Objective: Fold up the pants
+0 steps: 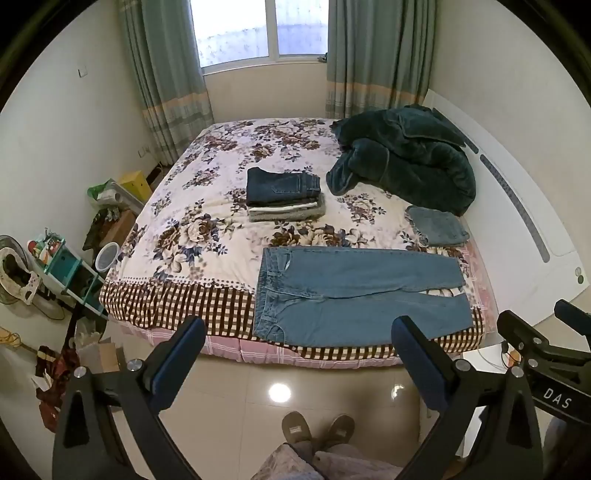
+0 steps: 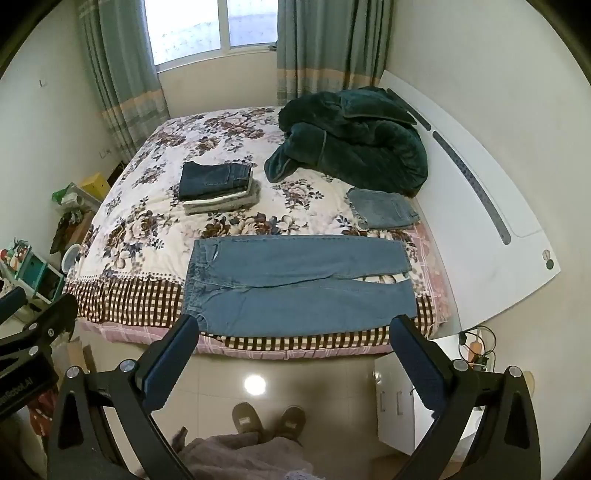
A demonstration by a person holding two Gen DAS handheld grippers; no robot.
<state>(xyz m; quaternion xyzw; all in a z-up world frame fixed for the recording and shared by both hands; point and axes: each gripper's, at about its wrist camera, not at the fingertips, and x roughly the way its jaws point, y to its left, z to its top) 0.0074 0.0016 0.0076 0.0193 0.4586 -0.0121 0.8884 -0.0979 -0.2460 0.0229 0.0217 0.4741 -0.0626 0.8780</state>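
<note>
Light blue jeans lie spread flat along the near edge of the bed, waistband to the left, both legs running right. The legs part slightly toward the cuffs, where a sliver of bedding shows between them. The near leg lies close to the mattress edge.

Just beyond the cuffs, at the right side of the bed, sits one folded pair of faded jeans. Farther back, around the middle of the bed, is a stack of folded clothes: dark denim on top, grey and pale layers beneath. A dark green blanket is heaped at the far right, against the white headboard.

The bedspread is floral, with a brown checked band along its near edge.

Left tool: released, jaws spread wide, nothing between them, hanging over the tiled floor short of the bed. Right tool: likewise spread wide and empty, held short of the mattress edge, just beside the left one. Neither touches the jeans.

Below both tools, the person's slippered feet stand on the glossy tiles.

Far wall: window with grey-green curtains. Cluttered shelves and a fan at the left.
</note>
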